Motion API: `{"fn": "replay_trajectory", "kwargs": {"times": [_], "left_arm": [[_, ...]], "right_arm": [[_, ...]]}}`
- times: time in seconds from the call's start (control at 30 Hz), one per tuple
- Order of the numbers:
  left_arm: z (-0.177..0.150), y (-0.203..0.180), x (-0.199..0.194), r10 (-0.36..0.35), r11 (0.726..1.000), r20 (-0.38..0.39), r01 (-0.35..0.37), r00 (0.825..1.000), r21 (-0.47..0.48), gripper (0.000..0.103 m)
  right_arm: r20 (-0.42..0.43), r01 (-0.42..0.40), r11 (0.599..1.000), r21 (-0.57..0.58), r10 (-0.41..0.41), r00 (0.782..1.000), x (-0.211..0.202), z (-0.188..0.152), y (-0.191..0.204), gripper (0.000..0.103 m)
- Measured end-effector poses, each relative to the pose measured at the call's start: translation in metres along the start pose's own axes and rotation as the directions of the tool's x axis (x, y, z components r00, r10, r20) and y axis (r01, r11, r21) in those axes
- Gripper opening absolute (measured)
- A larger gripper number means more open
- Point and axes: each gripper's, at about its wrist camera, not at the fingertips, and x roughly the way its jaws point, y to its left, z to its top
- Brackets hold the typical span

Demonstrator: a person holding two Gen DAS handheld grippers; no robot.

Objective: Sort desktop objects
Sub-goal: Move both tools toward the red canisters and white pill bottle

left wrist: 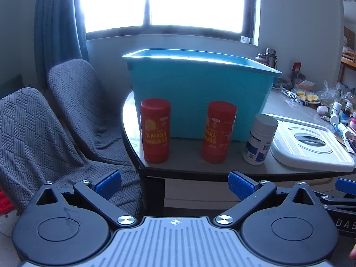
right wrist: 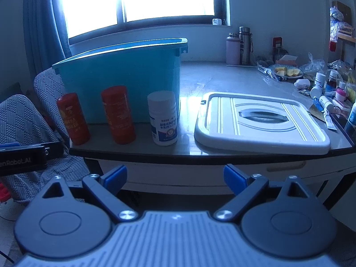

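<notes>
Two red Vitamin C tubes stand upright near the table's front edge, one on the left and one to its right. A white pill bottle stands right of them. Behind them is a teal plastic bin. Its white lid lies flat on the table to the right. My left gripper is open and empty, in front of and below the table edge. My right gripper is open and empty, also short of the table edge.
Two grey-covered chairs stand left of the table. Small bottles, tubes and bags clutter the table's right side, with a plate of fruit. Two flasks stand at the back by the wall. The left gripper's body shows at the left edge.
</notes>
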Motion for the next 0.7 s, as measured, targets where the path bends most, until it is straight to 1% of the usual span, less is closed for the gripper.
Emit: {"fn": "replay_trajectory", "kwargs": {"times": [0.33, 0.7], "left_arm": [[0.006, 0.003, 0.012, 0.014, 1.000, 0.006, -0.014, 1.000, -0.010, 0.103], [0.012, 0.011, 0.031, 0.038, 0.999, 0.009, -0.037, 0.999, -0.019, 0.103]], "right_arm": [[0.003, 0.007, 1.000, -0.006, -0.007, 1.000, 0.008, 0.004, 0.002, 0.094], [0.030, 0.013, 1.000, -0.017, -0.013, 0.999, 0.026, 0.011, 0.008, 0.094]]}}
